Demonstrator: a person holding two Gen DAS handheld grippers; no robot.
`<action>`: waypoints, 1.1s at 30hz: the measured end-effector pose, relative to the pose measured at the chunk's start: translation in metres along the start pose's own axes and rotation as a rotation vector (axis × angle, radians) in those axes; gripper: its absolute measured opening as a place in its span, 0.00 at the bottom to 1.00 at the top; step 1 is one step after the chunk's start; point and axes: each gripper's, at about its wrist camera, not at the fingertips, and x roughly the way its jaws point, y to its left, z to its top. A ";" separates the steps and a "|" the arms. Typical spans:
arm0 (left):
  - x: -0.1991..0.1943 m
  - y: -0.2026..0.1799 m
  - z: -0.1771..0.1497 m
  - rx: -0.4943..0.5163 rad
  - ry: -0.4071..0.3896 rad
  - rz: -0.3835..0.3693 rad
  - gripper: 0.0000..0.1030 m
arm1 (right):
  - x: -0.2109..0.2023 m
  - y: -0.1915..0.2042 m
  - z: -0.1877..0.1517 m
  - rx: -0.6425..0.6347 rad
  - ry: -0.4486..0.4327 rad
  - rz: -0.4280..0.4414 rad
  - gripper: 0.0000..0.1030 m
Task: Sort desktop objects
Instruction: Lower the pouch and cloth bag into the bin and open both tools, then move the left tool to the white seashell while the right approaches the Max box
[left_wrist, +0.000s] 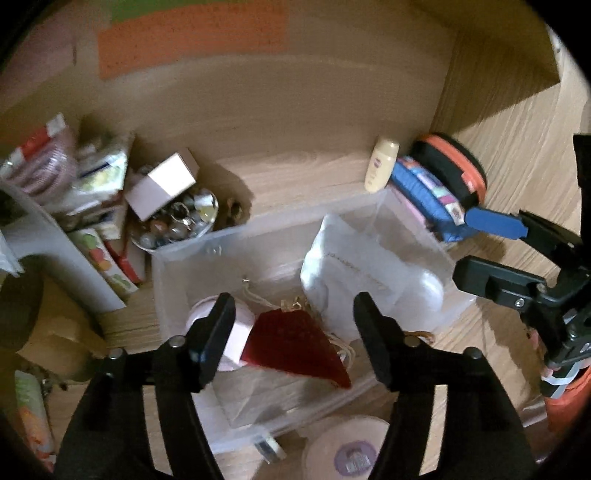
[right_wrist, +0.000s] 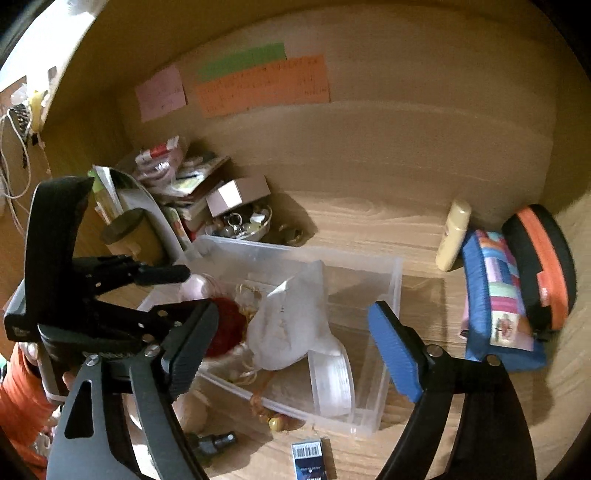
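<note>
The clear rectangular plastic bin sits on the wood-grain desk, its long axis running from about 10 o'clock to 4 o'clock in the right wrist view. Inside it lie a dark red triangular pouch, pointing toward 5 o'clock in the left wrist view, a pale pink round container just beside it at 9 o'clock, and a crumpled white plastic bag at 2 o'clock.

The left gripper hangs over the bin's near side, its fingers spread wide with nothing between them. The right gripper is likewise spread and empty above the bin, one finger tipped with a blue pad.

Around the bin: at 10 o'clock a glass bowl of beads and rings with a small pinkish cardboard box resting on it, and a heap of packets beyond. At 1 o'clock stands a cream plastic bottle, then a blue patchwork fabric pouch leaning against a black-and-orange zip case. A small dark blue barcoded box lies at 6 o'clock in the right wrist view.
</note>
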 end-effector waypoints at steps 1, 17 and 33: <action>-0.005 0.000 0.000 -0.004 -0.011 0.001 0.69 | -0.005 0.002 0.000 0.001 -0.010 -0.003 0.81; -0.076 0.009 -0.041 -0.038 -0.083 0.040 0.91 | -0.063 0.021 -0.032 -0.024 -0.084 -0.091 0.84; -0.092 0.024 -0.140 -0.055 0.009 0.182 0.96 | -0.081 0.007 -0.095 0.052 -0.071 -0.138 1.00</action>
